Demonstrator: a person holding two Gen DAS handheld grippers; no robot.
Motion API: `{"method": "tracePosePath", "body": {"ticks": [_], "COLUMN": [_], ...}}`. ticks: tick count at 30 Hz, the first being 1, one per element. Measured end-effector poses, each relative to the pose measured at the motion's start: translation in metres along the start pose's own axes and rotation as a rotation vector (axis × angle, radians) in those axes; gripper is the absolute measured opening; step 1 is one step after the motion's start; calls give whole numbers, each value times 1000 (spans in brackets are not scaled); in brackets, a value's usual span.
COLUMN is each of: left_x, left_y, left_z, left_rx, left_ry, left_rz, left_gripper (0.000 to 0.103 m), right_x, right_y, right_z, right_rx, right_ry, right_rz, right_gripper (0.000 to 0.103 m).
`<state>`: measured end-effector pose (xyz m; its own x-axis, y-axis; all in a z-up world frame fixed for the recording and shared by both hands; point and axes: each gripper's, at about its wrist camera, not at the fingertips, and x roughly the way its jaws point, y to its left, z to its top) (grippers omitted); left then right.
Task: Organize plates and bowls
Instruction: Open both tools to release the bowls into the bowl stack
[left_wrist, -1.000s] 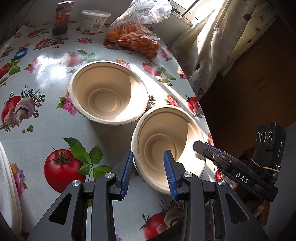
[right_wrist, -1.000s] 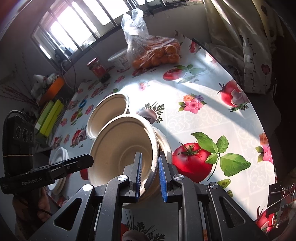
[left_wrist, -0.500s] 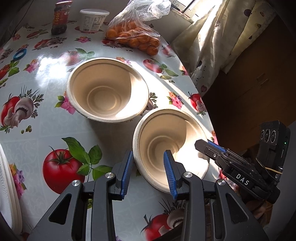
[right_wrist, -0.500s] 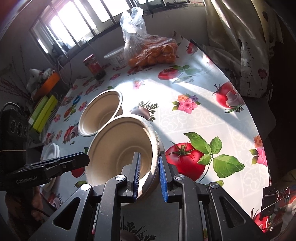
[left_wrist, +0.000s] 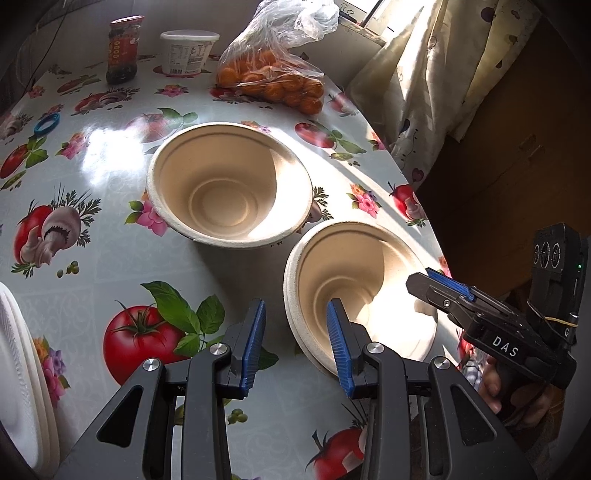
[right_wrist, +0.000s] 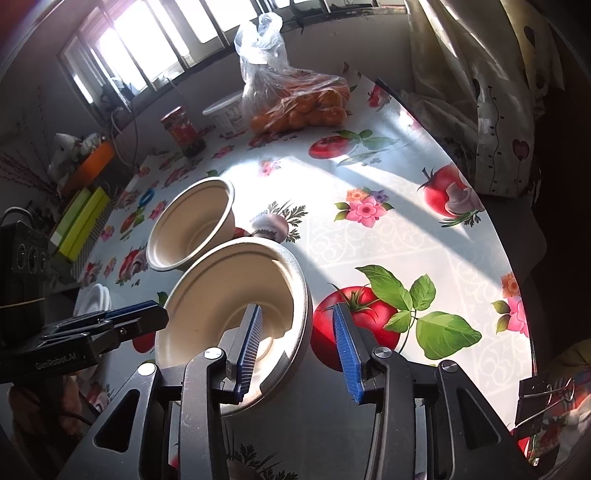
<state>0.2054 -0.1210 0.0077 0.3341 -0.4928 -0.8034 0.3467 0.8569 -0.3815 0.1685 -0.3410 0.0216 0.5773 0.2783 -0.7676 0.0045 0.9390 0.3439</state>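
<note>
Setting the near bowl (right_wrist: 232, 317) down on the table (right_wrist: 399, 240) looks like the step in hand: in the right wrist view it sits low and centre-left on the flowered cloth, and the right gripper (right_wrist: 297, 345) has just been opening, its blue pads now spread with the bowl's rim between them but no longer pinched. In the left wrist view the left gripper (left_wrist: 295, 343) stands partly spread over the same bowl's near rim, pads straddling it without pressing. The far bowl (left_wrist: 229, 192) rests at centre frame, just beside the near one, and a stack of white plates (left_wrist: 18, 376) shows at the lower left edge. Next, I judge, one gripper must take a bowl by the rim, lift it and nest it into the other, keeping it level.
</note>
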Motion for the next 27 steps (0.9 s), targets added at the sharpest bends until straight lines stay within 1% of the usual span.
{"method": "tracePosePath", "body": {"ticks": [3, 5, 6, 9, 11, 13, 16, 19, 21, 23, 27], "left_x": [-9, -16, -21, -31, -36, -38, -38, -36, -33, -31, -28], "left_y": [0, 1, 3, 15, 27, 38, 52, 62, 67, 70, 69], "left_z": [-4, -6, -6, -2, 4, 11, 20, 26, 29, 33, 38], "left_rx": [33, 49, 49, 15, -18, -60, -104, -142, -159, -160, -112], "left_ry": [-22, -41, -49, -75, -86, -96, -93, -107, -104, -111, -128], "left_rz": [7, 29, 24, 16, 12, 32, 39, 94, 131, 172, 236], "left_gripper": [36, 36, 36, 36, 36, 43, 45, 44, 44, 44, 44], "right_x": [-5, -12, -16, -27, -34, -36, -33, -22, -13, -2, 23], "right_y": [0, -1, -1, 1, 2, 4, 11, 20, 27, 32, 37], "right_z": [3, 6, 8, 17, 27, 39, 56, 69, 75, 81, 90], "right_rx": [-20, -33, -43, -80, -96, -111, -148, -186, -200, -207, -215], "right_ry": [-17, -29, -39, -73, -94, -93, -81, -64, -39, -15, 40], "right_rz": [1, 22, 37, 64, 67, 68, 73, 51, 69, 67, 61], "right_gripper": [43, 44, 44, 47, 49, 49, 49, 49, 49, 49, 49]}}
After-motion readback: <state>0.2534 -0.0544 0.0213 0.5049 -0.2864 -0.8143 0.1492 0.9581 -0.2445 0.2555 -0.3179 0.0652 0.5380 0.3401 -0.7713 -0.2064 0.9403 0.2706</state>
